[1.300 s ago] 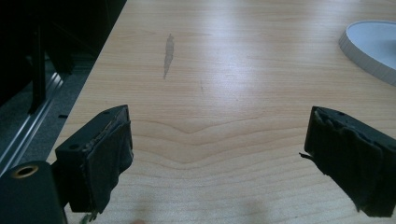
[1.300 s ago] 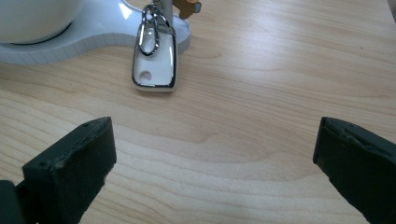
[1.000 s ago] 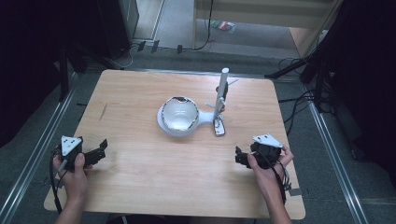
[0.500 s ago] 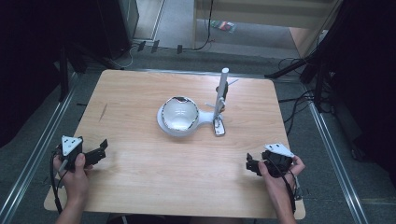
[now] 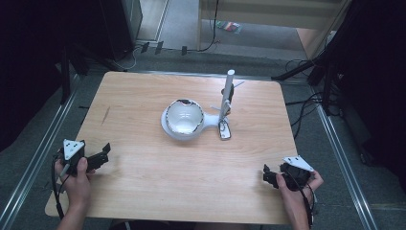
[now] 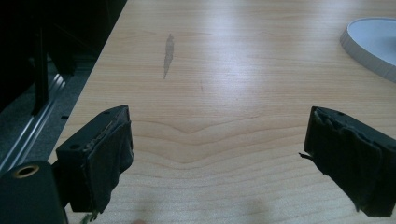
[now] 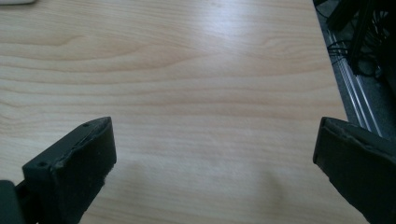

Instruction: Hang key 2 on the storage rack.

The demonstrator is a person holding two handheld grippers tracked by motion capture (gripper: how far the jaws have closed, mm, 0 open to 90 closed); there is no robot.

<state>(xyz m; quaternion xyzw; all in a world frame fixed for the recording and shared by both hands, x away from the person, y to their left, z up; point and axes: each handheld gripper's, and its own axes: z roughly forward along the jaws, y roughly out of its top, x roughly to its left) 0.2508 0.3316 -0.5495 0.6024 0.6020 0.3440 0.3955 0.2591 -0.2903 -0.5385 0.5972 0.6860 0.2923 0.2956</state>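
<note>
A white stand mixer (image 5: pixel 221 108) with a shiny metal bowl (image 5: pixel 184 117) stands at the middle of the wooden table (image 5: pixel 143 191); its white base edge (image 6: pixel 371 39) reaches into the left gripper view at top right. My left gripper (image 5: pixel 98 158) rests near the table's left front edge, open, with bare wood between its black jaws (image 6: pixel 215 154). My right gripper (image 5: pixel 268 176) sits near the right front corner, open, with nothing between its jaws (image 7: pixel 215 163).
A dark streak (image 6: pixel 168 48) marks the wood left of the mixer. Metal floor rails (image 5: pixel 26 177) run along both sides of the table, and cables (image 5: pixel 306 110) lie on the floor at the right. A person's hands (image 5: pixel 76 184) hold both grippers.
My right gripper has moved back toward the table's front right corner, away from the mixer. The left gripper has stayed in place.
</note>
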